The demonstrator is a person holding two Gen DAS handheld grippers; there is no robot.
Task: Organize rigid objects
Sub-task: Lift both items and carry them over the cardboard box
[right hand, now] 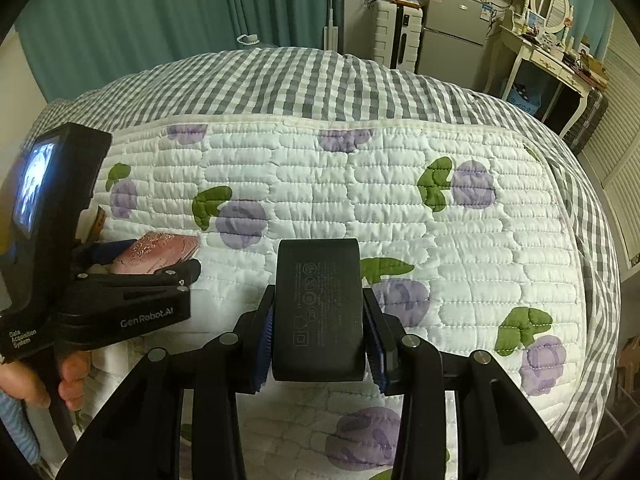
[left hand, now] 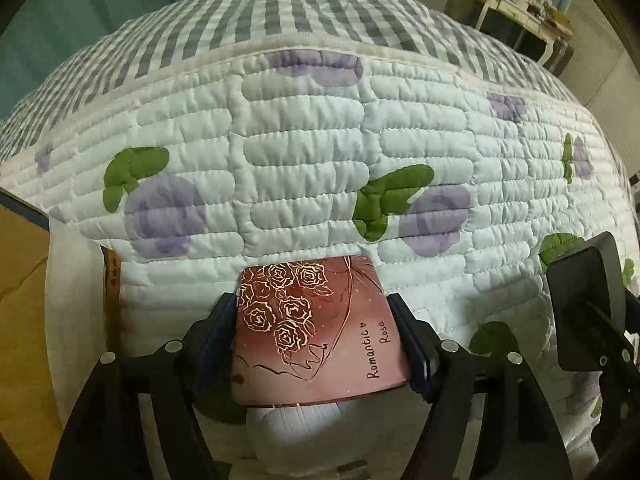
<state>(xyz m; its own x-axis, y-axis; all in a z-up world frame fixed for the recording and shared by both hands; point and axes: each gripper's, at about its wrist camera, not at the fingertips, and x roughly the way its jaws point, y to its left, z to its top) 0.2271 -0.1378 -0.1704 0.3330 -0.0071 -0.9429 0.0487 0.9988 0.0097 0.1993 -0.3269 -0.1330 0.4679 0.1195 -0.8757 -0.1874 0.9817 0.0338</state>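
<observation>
My left gripper [left hand: 316, 336] is shut on a dark red box [left hand: 316, 328] printed with line-drawn roses and the words "Romantic Rose". It holds the box just above the quilt; the box also shows in the right wrist view [right hand: 160, 250], at the left. My right gripper [right hand: 318, 336] is shut on a black rounded block [right hand: 320, 304] with printed marks on its face, above the quilt's near part. This block and the right gripper also show at the right edge of the left wrist view [left hand: 580, 300].
A white quilt [right hand: 360, 208] with purple flowers and green leaves covers a bed with a grey checked sheet [right hand: 280, 80]. Beyond stand teal curtains [right hand: 160, 20], a small fridge [right hand: 452, 36] and a white dressing table [right hand: 552, 52]. A cardboard edge [left hand: 24, 280] lies to the left.
</observation>
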